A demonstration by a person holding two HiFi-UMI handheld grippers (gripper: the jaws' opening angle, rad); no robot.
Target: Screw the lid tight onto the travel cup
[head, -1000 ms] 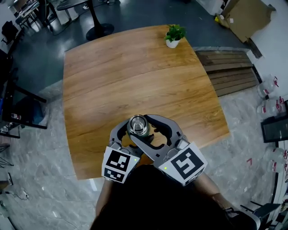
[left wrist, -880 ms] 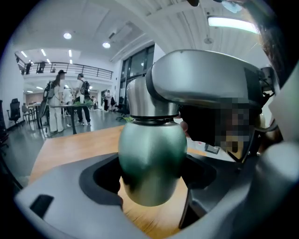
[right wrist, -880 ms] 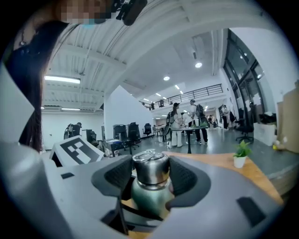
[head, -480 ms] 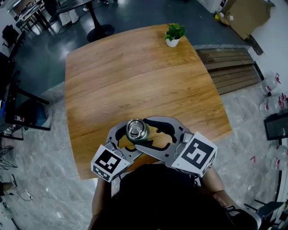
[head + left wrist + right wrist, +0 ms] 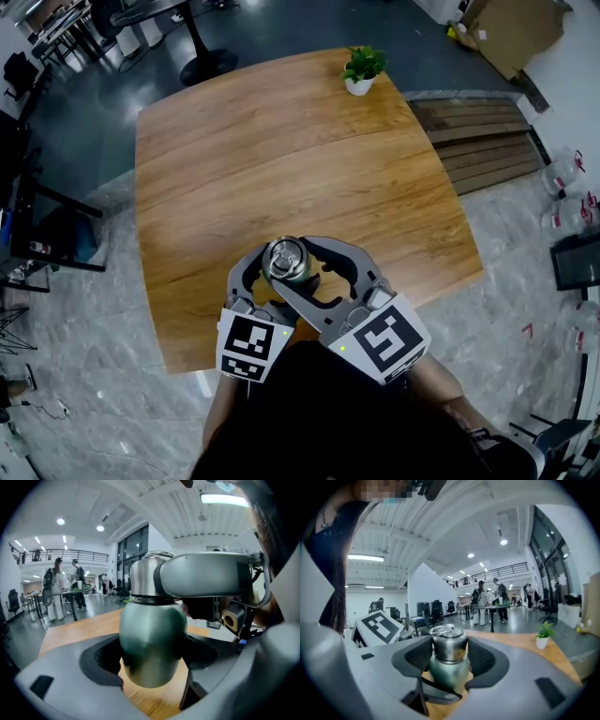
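Note:
A dark green travel cup (image 5: 152,639) with a steel lid (image 5: 286,260) is held upright over the near edge of the wooden table (image 5: 281,141). My left gripper (image 5: 152,660) is shut on the cup's green body, its pads pressed to both sides. From the right, my right gripper (image 5: 448,654) crosses above it, level with the lid (image 5: 448,644). Its jaws are closing with the lid between them, and both pads lie against the lid's sides. In the head view the two grippers (image 5: 281,272) overlap beneath the lid, so the cup's body is hidden there.
A small potted plant (image 5: 364,70) stands at the table's far right corner. Wooden pallets (image 5: 483,150) lie on the floor to the right. Beyond the table's far side, people stand at a dark table (image 5: 492,606).
The right gripper, swung clockwise half a second ago, has turned back counter-clockwise round the lid. The left gripper and cup shifted slightly right and further onto the table.

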